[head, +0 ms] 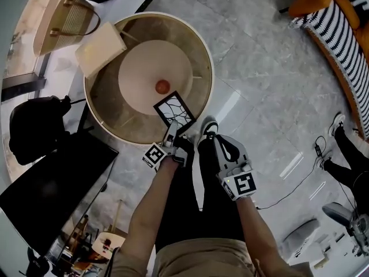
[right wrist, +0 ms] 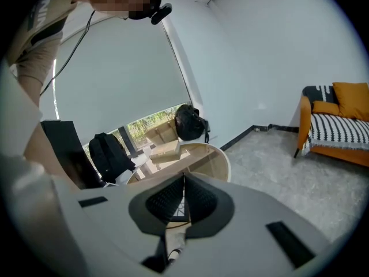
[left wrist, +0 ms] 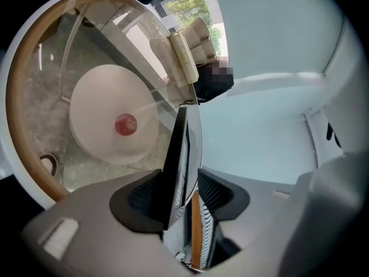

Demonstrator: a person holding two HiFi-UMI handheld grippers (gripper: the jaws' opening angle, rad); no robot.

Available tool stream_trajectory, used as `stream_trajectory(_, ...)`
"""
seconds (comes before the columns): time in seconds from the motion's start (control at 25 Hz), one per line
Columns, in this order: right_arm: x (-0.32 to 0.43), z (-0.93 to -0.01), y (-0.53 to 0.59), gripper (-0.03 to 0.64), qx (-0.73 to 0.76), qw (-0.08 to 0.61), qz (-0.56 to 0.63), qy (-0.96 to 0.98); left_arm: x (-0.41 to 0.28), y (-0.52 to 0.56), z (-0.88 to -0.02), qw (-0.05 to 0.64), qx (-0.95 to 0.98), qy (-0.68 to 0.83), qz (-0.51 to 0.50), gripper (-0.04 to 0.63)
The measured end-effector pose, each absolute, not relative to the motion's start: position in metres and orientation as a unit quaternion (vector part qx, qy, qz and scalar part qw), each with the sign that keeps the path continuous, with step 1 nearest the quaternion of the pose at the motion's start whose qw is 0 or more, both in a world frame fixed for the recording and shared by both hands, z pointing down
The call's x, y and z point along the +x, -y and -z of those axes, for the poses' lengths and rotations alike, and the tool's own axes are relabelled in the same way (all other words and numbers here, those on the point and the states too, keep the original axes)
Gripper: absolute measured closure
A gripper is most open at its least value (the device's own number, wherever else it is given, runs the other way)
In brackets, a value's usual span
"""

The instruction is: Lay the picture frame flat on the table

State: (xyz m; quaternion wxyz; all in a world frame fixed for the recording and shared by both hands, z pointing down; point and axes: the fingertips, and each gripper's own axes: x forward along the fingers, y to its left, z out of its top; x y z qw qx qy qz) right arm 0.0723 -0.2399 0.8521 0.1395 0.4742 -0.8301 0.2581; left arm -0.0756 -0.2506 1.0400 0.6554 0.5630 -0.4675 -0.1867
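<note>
While the head view shows the picture frame [head: 174, 111] face-up with its black-line pattern, right at the tip of the left claw [head: 172, 130] on the near rim of the round glass counter [head: 206, 62], the left gripper view only catches it edge-on. There the left claw [left wrist: 181, 178] is spread. The picture frame [left wrist: 176, 149] sits between the pads, against one with a gap at the other, so it isn't pinched. The right claw [head: 218, 140] hangs just beside the left claw, pressed together and empty [right wrist: 184, 180].
</note>
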Motion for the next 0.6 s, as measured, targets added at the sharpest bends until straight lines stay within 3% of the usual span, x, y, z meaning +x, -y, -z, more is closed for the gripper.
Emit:
stream_trajectory(0.2, 0.07, -0.855, 0.237, 0.611, 0.466, 0.138, -0.267, 0.832, -0.067, 0.254, -1.038, 0.622, 0.595, 0.502, 0.084, 0.29)
stream_trajectory(0.44, 0.072, -0.858, 0.231, 0.611, 0.456, 0.135, -0.276, 0.836, -0.082, 0.248, -1.045, 0.562, 0.581, 0.587, -0.043, 0.244)
stream_trajectory(0.6, 0.073, -0.862, 0.229, 0.611, 0.45, 0.135, -0.284, 0.836, -0.085, 0.246, -1.047, 0.553, 0.573, 0.601, -0.065, 0.23)
